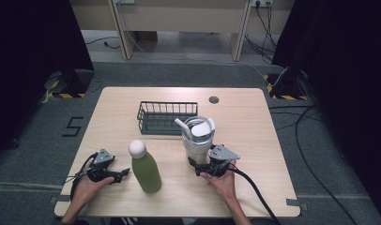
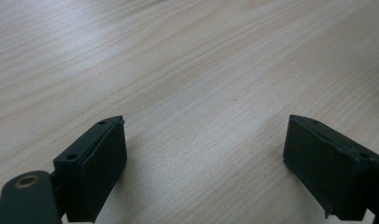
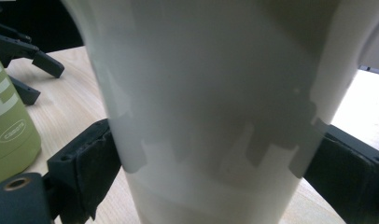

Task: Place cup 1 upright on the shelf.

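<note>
A white insulated tumbler (image 1: 196, 143) with a lid and a straw stands at the table's middle right. My right gripper (image 1: 196, 166) sits low at its near side. In the right gripper view the jaws stand wide, one on each side of the tumbler (image 3: 211, 84), right at its wall; the right gripper (image 3: 211, 172) looks open around it. A green bottle (image 1: 146, 173) with a pale round cap stands upright at the front middle, and shows as the bottle (image 3: 8, 126) at the left. My left gripper (image 1: 124, 174) lies on the table left of the bottle. It is open, the left gripper (image 2: 204, 154) over bare wood.
A dark wire basket (image 1: 167, 104) stands behind the bottle and tumbler, near the table's middle. A round cable hole (image 1: 214, 99) sits at the back of the wooden table (image 1: 245, 122). Cables trail off the front edge from both grippers.
</note>
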{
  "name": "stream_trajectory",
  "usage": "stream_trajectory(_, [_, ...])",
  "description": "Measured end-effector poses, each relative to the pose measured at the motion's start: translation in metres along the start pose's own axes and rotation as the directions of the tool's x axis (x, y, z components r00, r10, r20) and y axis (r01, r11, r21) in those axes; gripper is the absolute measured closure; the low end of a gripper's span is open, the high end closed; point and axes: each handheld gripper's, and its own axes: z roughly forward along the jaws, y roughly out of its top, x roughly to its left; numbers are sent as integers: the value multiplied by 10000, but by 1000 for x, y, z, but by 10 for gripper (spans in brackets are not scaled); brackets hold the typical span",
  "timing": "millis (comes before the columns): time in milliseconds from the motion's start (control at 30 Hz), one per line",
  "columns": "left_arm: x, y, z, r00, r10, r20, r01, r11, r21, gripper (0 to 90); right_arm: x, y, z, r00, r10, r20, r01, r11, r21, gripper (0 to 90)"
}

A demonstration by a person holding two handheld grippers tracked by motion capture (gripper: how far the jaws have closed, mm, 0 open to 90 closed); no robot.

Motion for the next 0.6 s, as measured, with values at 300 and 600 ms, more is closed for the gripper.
stream_trajectory(300, [0,0,0,10000,-4,3,4,10000,-4,127,0,-3,11,10000,93,-28,-93,9995,-295,94])
stream_trajectory(600, [0,0,0,10000,1,4,-1,10000,-2,126,0,-4,15,10000,79,43,-77,9989,-453,101])
